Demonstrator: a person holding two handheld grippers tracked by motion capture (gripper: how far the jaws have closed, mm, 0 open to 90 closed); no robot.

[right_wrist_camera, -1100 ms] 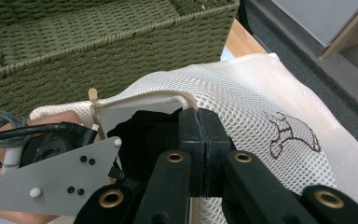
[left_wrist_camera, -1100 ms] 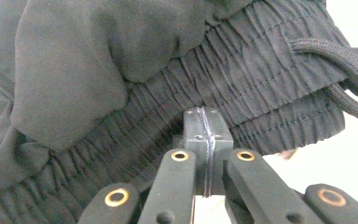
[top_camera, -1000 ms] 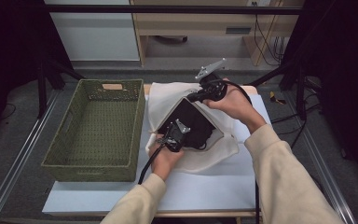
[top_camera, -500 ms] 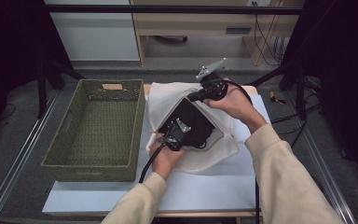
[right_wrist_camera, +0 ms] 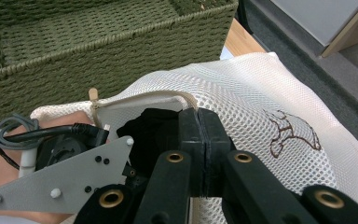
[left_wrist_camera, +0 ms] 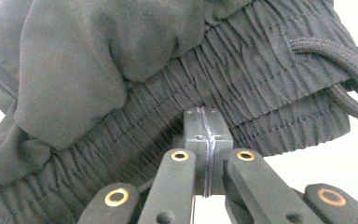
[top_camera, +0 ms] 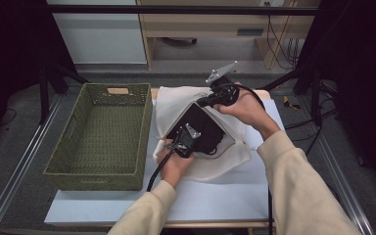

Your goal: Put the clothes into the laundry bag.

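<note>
A white mesh laundry bag (top_camera: 215,166) lies on the table with its mouth held open. Inside the mouth sits a black garment (top_camera: 203,129) with an elastic waistband and a drawstring (left_wrist_camera: 335,51). My right gripper (top_camera: 198,104) is at the bag's far corner, shut on the beige rim of the bag (right_wrist_camera: 261,102) and lifting it. My left gripper (top_camera: 176,142) reaches into the mouth from the near side. Its jaws (left_wrist_camera: 204,116) are closed together, tips buried in the waistband folds of the black garment (left_wrist_camera: 121,70).
A green woven basket (top_camera: 147,122) stands to the left of the bag, its wall close beside the bag (right_wrist_camera: 98,42). The white table top (top_camera: 200,200) has bare room toward the person. Dark stands and cables flank the table.
</note>
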